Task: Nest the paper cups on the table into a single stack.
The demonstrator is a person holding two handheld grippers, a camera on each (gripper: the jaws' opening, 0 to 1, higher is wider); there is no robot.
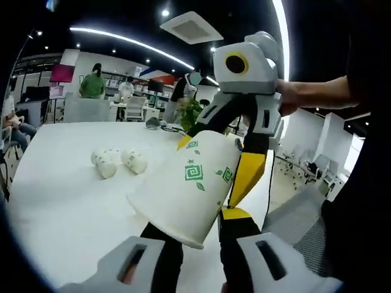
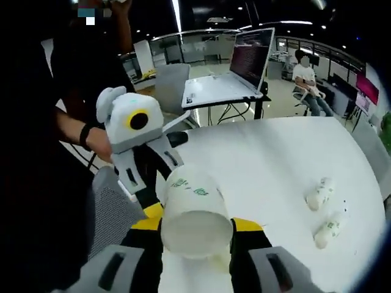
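Between both grippers' fingers, paper cup.

Paper cup, held above the table: base end hidden behind both grippers' jaws in the left gripper view; inside not visible, so whether it is one cup or several nested cannot be told.

Left gripper: fingertips covered by the cup's wall.

Right gripper: jaw tips hidden behind the cup's rim.

Two lying cups near the table's far edge: too small and blurred to read print or count layers.

Laptop on the stand: screen content illegible.
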